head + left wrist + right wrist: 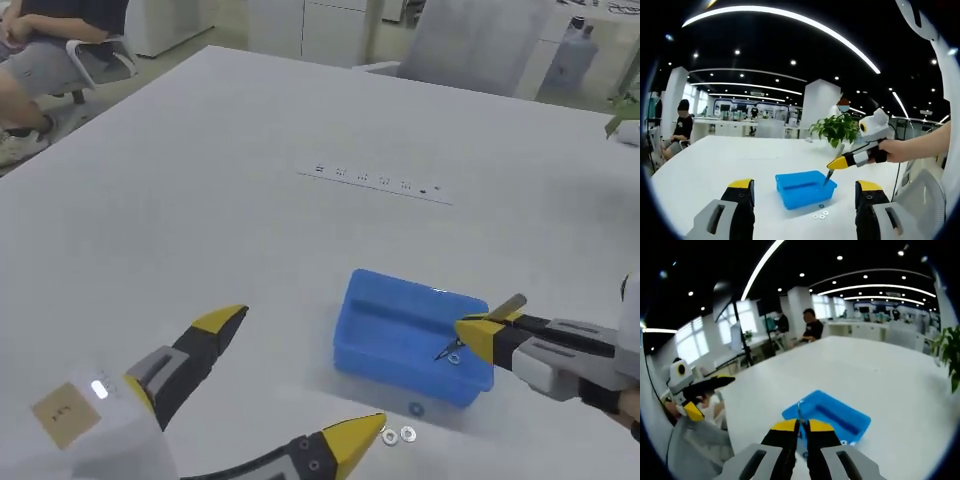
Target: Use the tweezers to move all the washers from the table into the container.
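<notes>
One pair of tweezers (447,349): slender, dark, fine-pointed. They are clamped between the shut, yellow-tipped jaws of the right claw (478,335). Their long axis slants from a blunt rear end above that claw to the points below it, and the points aim down into the container (400,325).

One container: blue, rectangular, open-topped, on the white surface (200,200), directly beneath the right claw and just ahead of the left claw (310,367).

One washer (455,358): a small flat silvery ring at the tweezer points, inside the container. Whether it is gripped or loose cannot be told.

Two washers (408,434): side by side on the surface, just beside one jaw tip of the left claw.

A further washer (415,408): tinted blue, between that pair and the container wall.

Left claw: jaws wide apart, empty.
</notes>
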